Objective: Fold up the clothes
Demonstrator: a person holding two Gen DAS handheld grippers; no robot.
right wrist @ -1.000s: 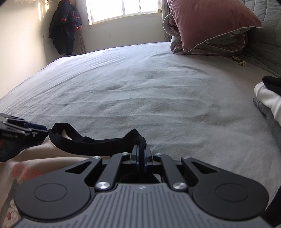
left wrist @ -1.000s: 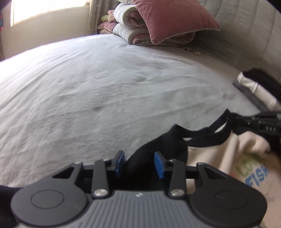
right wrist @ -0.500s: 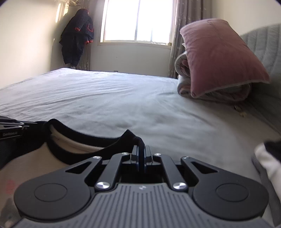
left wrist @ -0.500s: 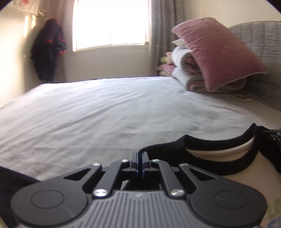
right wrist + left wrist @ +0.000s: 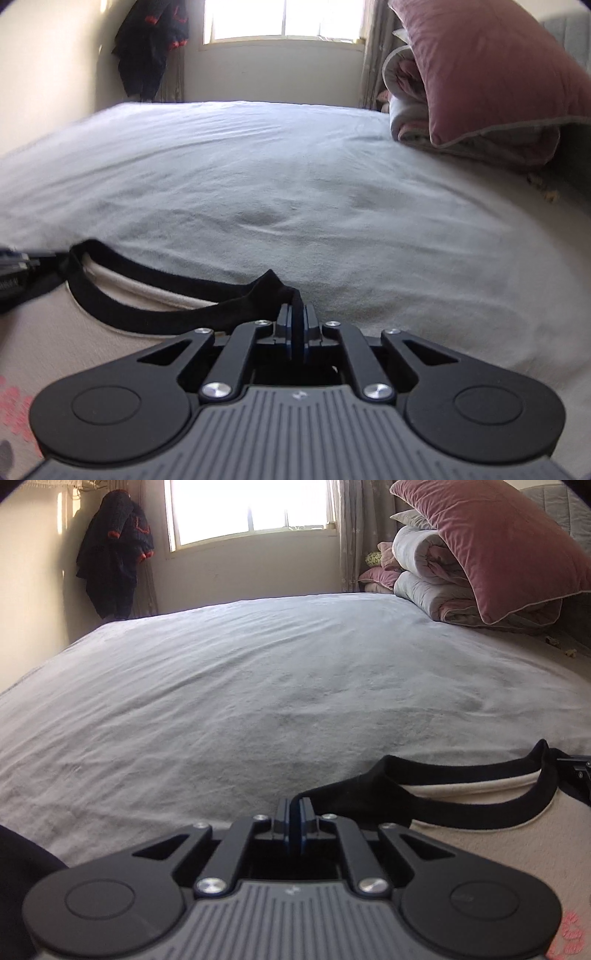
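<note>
A cream shirt (image 5: 480, 812) with a black collar (image 5: 458, 806) and pink print hangs between my two grippers over the grey bed (image 5: 258, 683). My left gripper (image 5: 294, 812) pinches the black shoulder fabric left of the collar; its jaws are easing open, with cloth still pressed between the pads. In the right wrist view, the right gripper (image 5: 297, 317) clamps the black fabric at the other end of the collar (image 5: 147, 310), its jaws also opening slightly with cloth between them. Each view catches the other gripper at its edge: the right one (image 5: 580, 771), the left one (image 5: 14, 273).
A pink pillow (image 5: 491, 542) leans on a folded quilt (image 5: 424, 576) at the bed's far right. A dark jacket (image 5: 114, 554) hangs in the corner beside the window (image 5: 251, 509). The grey sheet stretches wide ahead of both grippers.
The left gripper closed on the black shoulder fabric. Both grippers tilted up and moved, and the collar now stretches between them. The folded clothes at the right have left both views.
</note>
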